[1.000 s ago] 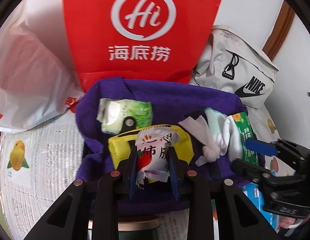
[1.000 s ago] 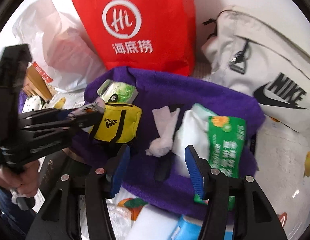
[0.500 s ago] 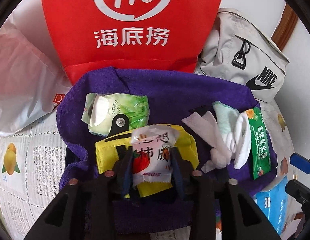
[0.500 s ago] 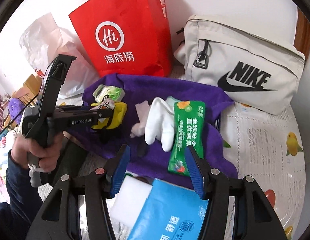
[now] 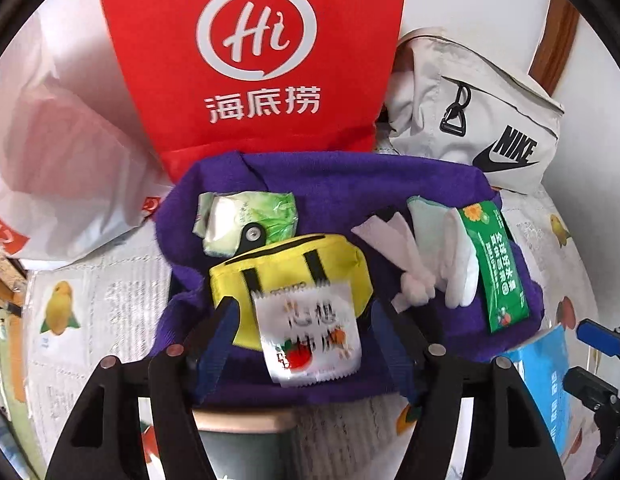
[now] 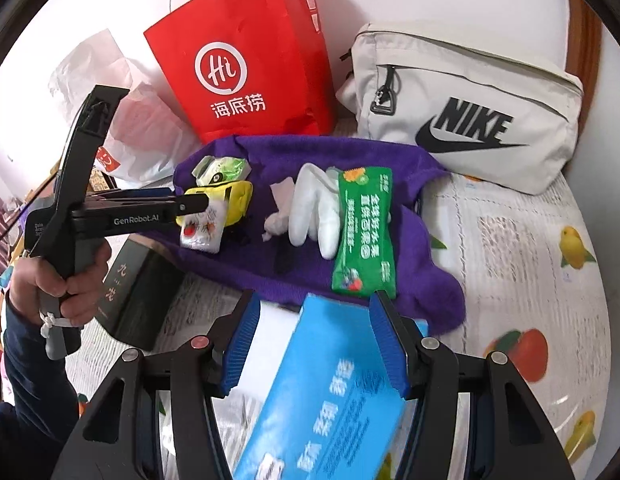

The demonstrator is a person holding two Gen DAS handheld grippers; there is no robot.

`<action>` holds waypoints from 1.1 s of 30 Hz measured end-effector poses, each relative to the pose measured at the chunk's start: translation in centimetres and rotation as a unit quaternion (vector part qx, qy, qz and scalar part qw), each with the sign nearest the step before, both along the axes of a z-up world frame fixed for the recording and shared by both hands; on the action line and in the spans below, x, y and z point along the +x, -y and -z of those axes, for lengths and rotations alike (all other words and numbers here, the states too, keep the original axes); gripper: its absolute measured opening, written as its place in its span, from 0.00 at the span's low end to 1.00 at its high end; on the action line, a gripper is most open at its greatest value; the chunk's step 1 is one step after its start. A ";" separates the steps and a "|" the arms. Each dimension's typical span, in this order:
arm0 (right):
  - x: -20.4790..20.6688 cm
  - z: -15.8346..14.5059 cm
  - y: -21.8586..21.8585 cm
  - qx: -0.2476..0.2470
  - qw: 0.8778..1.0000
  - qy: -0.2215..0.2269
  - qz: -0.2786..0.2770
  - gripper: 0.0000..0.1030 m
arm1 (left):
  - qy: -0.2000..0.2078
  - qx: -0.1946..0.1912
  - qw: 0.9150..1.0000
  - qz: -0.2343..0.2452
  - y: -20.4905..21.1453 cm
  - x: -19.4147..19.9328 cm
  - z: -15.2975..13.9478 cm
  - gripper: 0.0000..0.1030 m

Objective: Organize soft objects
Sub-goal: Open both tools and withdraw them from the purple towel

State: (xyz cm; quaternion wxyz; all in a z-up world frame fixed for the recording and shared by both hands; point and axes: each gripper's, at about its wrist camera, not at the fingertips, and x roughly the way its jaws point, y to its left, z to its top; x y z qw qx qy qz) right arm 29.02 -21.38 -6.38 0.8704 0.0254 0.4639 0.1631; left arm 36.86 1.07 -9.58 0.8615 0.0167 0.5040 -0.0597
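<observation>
A purple towel [image 5: 350, 184] [image 6: 350, 152] lies on the table with soft things on it. A white snack packet [image 5: 310, 336] [image 6: 201, 232] lies against a yellow pouch [image 5: 293, 264] [image 6: 237, 196]. My left gripper [image 5: 305, 336] [image 6: 189, 204] is open, its jaws wide on either side of the packet. A green tissue pack [image 5: 249, 220], a crumpled tissue [image 5: 406, 264], white gloves [image 6: 314, 208] and a green sachet [image 6: 366, 228] also lie on the towel. My right gripper [image 6: 314, 348] is open above a blue tissue pack [image 6: 334, 396].
A red paper bag [image 5: 253, 56] [image 6: 245, 56] stands behind the towel, a white plastic bag [image 5: 61, 152] to its left, a beige Nike bag [image 6: 470, 112] to its right. A dark box [image 6: 133, 296] lies at the table's left front. The tablecloth [image 6: 518, 248] is fruit-printed.
My left gripper has opened and let go of the snack packet, which now rests against the yellow pouch. My right gripper has pulled back over the blue tissue pack.
</observation>
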 end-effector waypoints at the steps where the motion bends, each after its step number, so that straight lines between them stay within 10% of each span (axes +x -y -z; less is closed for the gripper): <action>1: -0.4 -0.1 0.1 0.000 1.000 0.001 0.002 0.55 | 0.002 0.001 1.000 0.000 0.0 -0.3 -0.2 0.65; 28: -7.2 0.3 4.1 0.003 0.999 -0.007 0.038 0.55 | -0.037 -0.019 0.993 0.114 7.9 -9.7 3.1 0.67; 33: -7.1 1.4 4.8 0.006 0.999 -0.019 0.043 0.55 | -0.052 -0.037 0.989 0.134 8.7 -9.5 4.2 0.55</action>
